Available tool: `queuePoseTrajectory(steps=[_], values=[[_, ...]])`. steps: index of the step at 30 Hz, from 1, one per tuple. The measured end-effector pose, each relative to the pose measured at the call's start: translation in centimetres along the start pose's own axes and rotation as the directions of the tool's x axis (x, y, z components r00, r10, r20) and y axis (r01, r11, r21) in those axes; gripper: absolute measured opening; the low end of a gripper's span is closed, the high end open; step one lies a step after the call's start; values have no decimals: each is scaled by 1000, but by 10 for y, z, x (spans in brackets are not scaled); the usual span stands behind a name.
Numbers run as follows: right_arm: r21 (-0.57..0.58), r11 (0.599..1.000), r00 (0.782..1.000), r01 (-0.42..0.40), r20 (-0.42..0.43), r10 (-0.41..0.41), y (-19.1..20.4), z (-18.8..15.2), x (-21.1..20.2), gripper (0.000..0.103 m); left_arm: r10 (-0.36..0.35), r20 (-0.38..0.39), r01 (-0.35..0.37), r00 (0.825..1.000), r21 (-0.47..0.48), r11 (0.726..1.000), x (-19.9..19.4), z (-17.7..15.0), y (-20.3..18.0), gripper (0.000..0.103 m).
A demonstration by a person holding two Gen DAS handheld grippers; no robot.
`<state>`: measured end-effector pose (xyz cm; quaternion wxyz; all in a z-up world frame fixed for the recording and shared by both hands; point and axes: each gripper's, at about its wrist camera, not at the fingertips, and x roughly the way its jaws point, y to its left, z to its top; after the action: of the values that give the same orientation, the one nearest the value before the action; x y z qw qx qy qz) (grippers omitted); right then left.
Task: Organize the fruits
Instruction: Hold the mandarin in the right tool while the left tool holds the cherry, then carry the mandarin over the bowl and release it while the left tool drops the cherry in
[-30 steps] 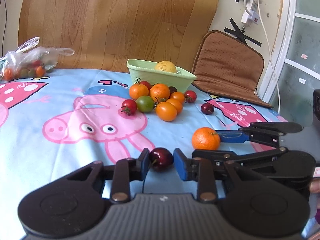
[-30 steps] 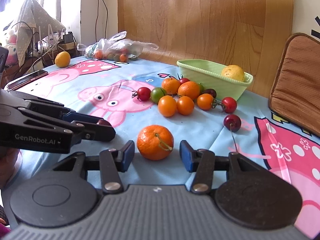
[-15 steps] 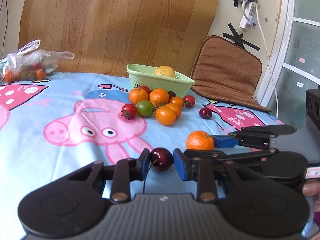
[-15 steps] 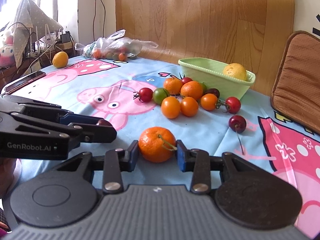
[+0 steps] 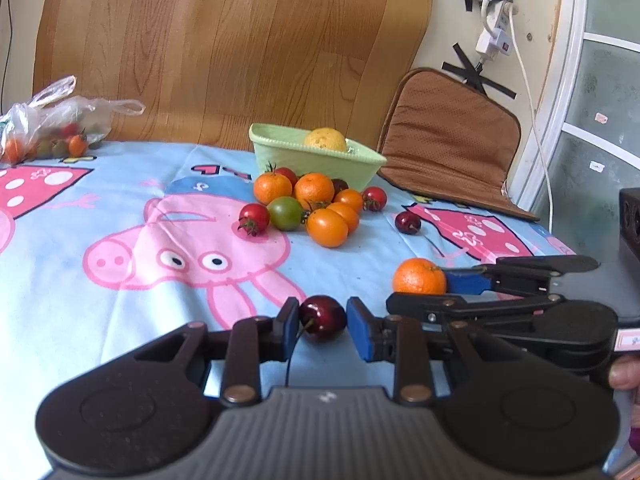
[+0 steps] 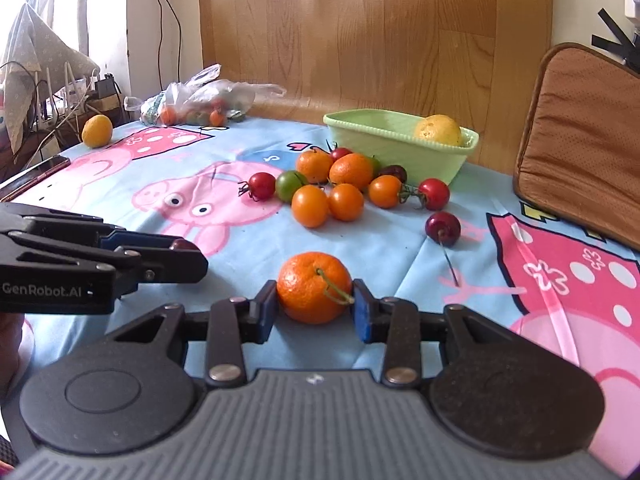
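The desk (image 6: 192, 152), covered with a cartoon cloth, carries a green basket (image 6: 384, 148) near its far edge, with one yellow fruit inside and a heap of small fruits just in front. Nearer the front edge, the right tongs (image 6: 315, 307) are clamped on the mandarin (image 6: 312, 287). Beside them, the left tongs (image 5: 322, 327) stand narrowly apart around the dark cherry (image 5: 322, 317), only the left pad touching. The basket lies straight ahead of both, somewhat closer to the right hand.
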<state>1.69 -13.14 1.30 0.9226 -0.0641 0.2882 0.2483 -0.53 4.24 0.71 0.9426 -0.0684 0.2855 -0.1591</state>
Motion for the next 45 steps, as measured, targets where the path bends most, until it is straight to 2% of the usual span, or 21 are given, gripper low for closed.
queuePoseTrajectory(steps=[13,18,21,24,27,30,33,37,38,39,42,45], values=[[15,1000,1000,-18,2,18,-3,0,-2,43,19,-16,-19,1000,12,1000,3,2,-1,30],[18,1000,999,-20,38,19,-3,0,-9,41,26,-14,-26,1000,4,1000,4,5,-1,27],[37,998,996,-54,66,52,-13,13,-14,41,-19,19,19,1000,3,1000,3,26,-2,27],[57,997,992,-52,118,45,-35,45,-12,41,-25,76,24,997,16,1000,11,69,-3,27],[80,997,987,-5,160,-8,-62,80,9,41,-37,92,37,995,3,999,44,120,0,27],[110,993,989,48,133,-63,-90,104,52,41,-16,67,17,998,-8,1000,98,159,7,27],[119,990,991,74,98,-86,-106,114,92,41,7,6,-7,1000,-21,1000,154,177,17,27],[127,989,996,75,42,-81,-115,111,125,43,41,-91,-44,995,-32,999,209,180,26,30],[133,988,996,72,51,-79,-116,109,126,43,49,-76,-50,996,-13,999,210,179,24,33],[139,988,995,67,64,-76,-117,106,125,43,51,-66,-51,997,-2,999,209,178,23,41],[160,986,991,58,108,-75,-122,103,112,43,45,-23,-45,999,-34,998,189,178,23,42],[211,977,987,40,143,-71,-126,109,91,43,38,49,-33,998,-103,994,147,175,29,42]])
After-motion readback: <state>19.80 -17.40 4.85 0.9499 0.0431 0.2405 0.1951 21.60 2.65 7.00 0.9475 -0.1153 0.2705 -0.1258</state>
